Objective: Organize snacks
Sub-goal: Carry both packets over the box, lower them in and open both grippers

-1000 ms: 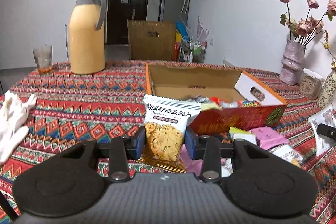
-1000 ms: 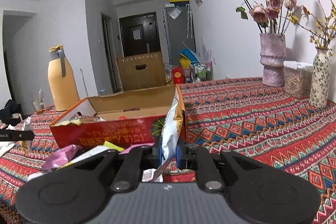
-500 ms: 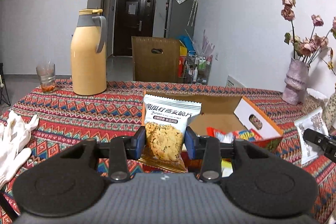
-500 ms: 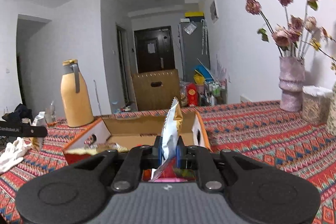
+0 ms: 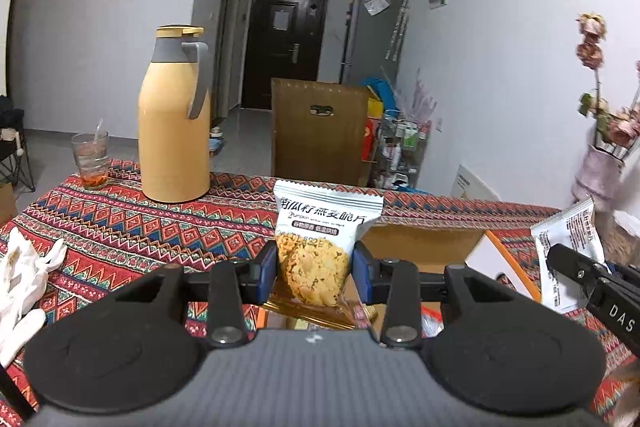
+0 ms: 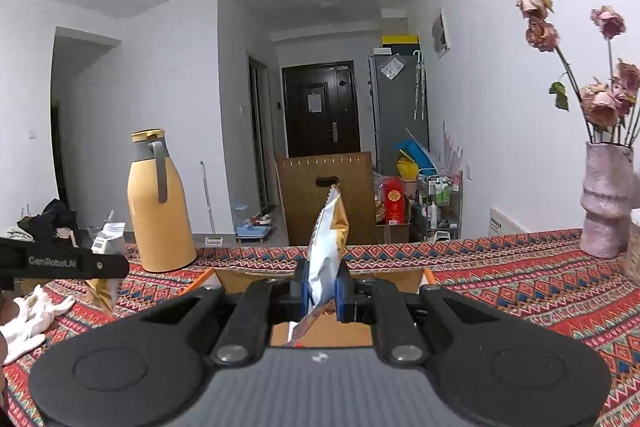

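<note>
My left gripper (image 5: 314,273) is shut on a white oat-cookie snack packet (image 5: 320,235) held upright above the open cardboard snack box (image 5: 420,247). My right gripper (image 6: 322,289) is shut on a white-and-gold snack packet (image 6: 330,239), seen edge-on, above the same box (image 6: 320,277). The right gripper and its packet (image 5: 568,247) show at the right of the left wrist view. The left gripper and its packet (image 6: 106,247) show at the left of the right wrist view.
A yellow thermos jug (image 5: 174,123) and a glass (image 5: 90,159) stand at the table's far left. White gloves (image 5: 20,275) lie at the left edge. A pink vase with dried flowers (image 6: 606,199) stands at the far right. A patterned cloth (image 6: 520,287) covers the table.
Both grippers have risen with their packets and moved forward over the box. The loose snacks on the table in front of the box have dropped out of view.
</note>
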Available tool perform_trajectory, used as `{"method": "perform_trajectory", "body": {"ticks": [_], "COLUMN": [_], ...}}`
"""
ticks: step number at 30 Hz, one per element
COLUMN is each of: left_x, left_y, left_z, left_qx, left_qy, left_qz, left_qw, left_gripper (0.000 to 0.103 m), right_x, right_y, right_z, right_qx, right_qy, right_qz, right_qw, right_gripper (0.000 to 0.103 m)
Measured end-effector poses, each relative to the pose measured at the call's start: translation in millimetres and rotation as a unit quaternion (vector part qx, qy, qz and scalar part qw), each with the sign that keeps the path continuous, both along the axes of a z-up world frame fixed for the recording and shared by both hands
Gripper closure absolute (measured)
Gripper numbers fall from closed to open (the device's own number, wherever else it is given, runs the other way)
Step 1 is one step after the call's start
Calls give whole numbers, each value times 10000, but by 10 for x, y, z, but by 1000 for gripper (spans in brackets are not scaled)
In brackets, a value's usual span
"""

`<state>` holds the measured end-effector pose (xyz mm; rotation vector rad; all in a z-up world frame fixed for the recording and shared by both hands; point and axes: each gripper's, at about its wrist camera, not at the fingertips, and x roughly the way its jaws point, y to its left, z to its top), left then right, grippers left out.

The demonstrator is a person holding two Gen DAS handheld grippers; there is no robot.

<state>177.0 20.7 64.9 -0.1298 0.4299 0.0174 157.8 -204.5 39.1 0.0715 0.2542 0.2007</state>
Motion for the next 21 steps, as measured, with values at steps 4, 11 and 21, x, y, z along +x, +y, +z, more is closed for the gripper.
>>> {"method": "perform_trajectory", "body": {"ticks": [4,11,21], "left_x": [184,336,473], "left_y": [-28,-23,-10], "left_z": [-52,-322,-569], "left_qx": [5,24,12], "left_qy": [11,72,417], "left_qz": [144,241,29], "left_qw": [9999,9997,9991], "left_gripper": [64,64,64], "right_x": [223,439,572], "right_y": [51,-24,-53], "right_z": [-55,-342,-545], "right_qx": [24,195,212], "right_qy": [88,236,590], "right_qz": [-73,-201,-121], "right_qw": [9999,9993,9980], "right_gripper": [91,91,91]}}
